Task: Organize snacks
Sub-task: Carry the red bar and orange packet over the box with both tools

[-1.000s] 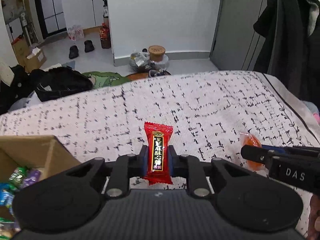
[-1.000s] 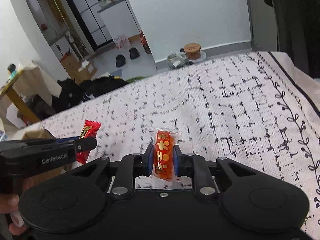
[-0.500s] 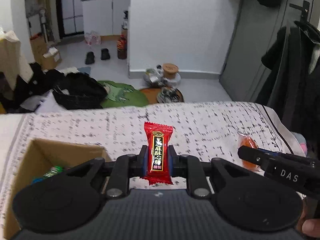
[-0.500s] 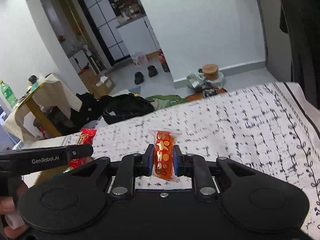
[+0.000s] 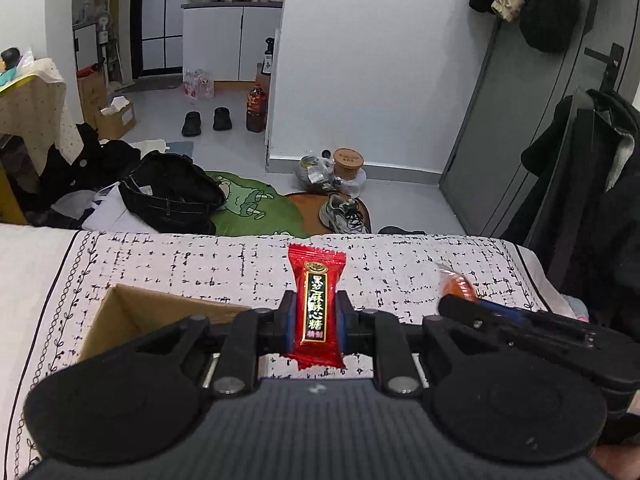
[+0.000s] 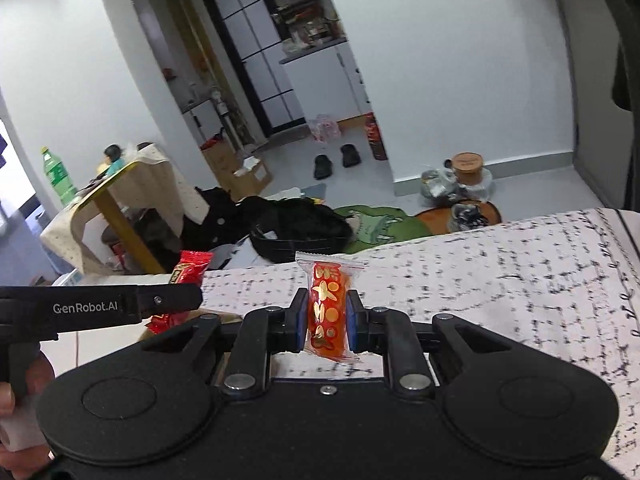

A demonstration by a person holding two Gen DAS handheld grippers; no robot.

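My left gripper (image 5: 316, 320) is shut on a red candy wrapper with gold lettering (image 5: 316, 300), held upright above the patterned bed cover. An open cardboard box (image 5: 132, 312) sits just to its lower left. My right gripper (image 6: 327, 320) is shut on an orange candy in a clear wrapper (image 6: 328, 308). The right gripper also shows at the right of the left wrist view (image 5: 460, 300) with the orange candy (image 5: 456, 286). The left gripper shows at the left of the right wrist view (image 6: 188, 300) with the red candy (image 6: 188, 272).
The white bed cover with black marks (image 5: 400, 264) lies under both grippers, its far edge just ahead. Beyond it the floor holds black clothes (image 5: 172, 192), a green mat (image 5: 248, 208) and a sneaker (image 5: 344, 212). Dark coats (image 5: 592, 200) hang at the right.
Both grippers have risen and tilted up, each still holding its candy. The left gripper has moved over toward the cardboard box, which now shows its far wall and empty-looking corner.
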